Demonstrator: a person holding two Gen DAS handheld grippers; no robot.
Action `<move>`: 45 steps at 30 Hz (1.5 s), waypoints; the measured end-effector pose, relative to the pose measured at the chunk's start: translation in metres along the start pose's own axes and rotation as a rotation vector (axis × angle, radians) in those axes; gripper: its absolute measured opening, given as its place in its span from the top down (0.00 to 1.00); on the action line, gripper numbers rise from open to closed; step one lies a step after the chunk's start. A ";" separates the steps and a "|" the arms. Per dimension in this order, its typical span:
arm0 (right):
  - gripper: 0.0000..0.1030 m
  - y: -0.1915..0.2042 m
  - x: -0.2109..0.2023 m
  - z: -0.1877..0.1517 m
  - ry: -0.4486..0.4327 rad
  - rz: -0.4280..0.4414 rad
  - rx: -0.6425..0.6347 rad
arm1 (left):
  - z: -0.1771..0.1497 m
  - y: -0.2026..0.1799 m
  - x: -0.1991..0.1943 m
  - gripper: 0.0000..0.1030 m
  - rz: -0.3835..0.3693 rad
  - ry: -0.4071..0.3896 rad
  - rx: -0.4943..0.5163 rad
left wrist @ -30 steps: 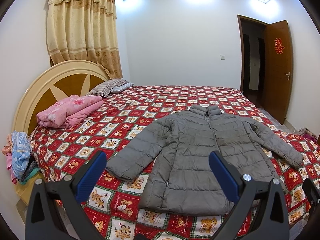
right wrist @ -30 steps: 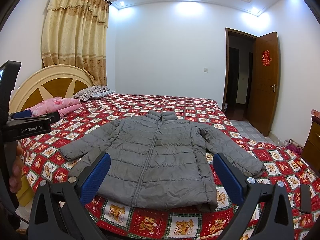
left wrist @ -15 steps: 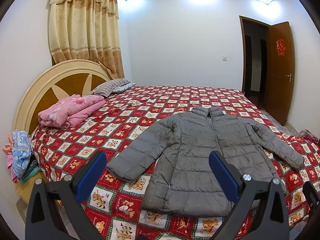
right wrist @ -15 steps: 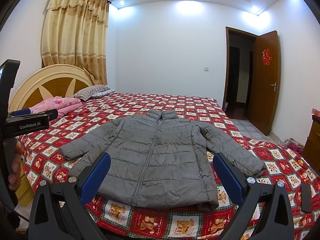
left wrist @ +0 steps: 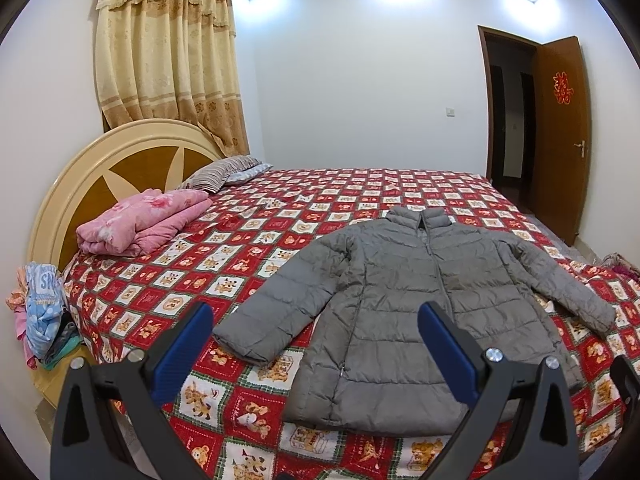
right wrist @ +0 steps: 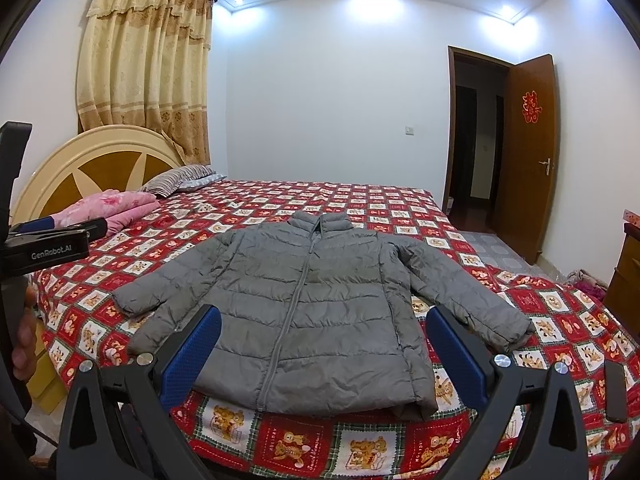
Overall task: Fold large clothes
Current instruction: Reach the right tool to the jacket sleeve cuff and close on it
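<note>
The left claw and the right claw are both spread wide and hold nothing. The grey jacket lies flat on the bed, just ahead of both claws, with sleeves spread out. I judge that folding has not begun; the next move is to reach a sleeve. Only the left view shows the clothes pile at its far left.
</note>
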State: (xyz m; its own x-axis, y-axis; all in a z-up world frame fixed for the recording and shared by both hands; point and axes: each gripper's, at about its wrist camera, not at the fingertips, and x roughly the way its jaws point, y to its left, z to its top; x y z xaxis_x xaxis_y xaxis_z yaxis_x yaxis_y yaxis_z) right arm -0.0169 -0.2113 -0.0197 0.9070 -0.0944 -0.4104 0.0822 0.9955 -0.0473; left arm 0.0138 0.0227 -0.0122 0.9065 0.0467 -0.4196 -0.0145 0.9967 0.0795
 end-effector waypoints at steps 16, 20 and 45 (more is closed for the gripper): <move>0.01 -0.154 0.110 -0.038 0.201 -0.304 0.261 | -0.015 -0.056 0.135 0.00 -0.031 0.154 0.100; 0.01 -0.207 0.149 -0.050 0.286 -0.376 0.345 | -0.016 -0.074 0.169 0.00 -0.050 0.177 0.143; 0.77 -0.282 0.252 -0.054 0.457 -0.457 0.321 | -0.017 -0.101 0.319 0.00 0.054 0.356 0.247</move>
State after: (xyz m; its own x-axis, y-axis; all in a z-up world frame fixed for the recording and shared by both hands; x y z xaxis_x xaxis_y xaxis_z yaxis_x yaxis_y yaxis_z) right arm 0.1660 -0.5165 -0.1587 0.4951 -0.4261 -0.7572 0.5932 0.8025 -0.0638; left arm 0.2974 -0.0616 -0.1694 0.7043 0.1615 -0.6913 0.0823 0.9486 0.3055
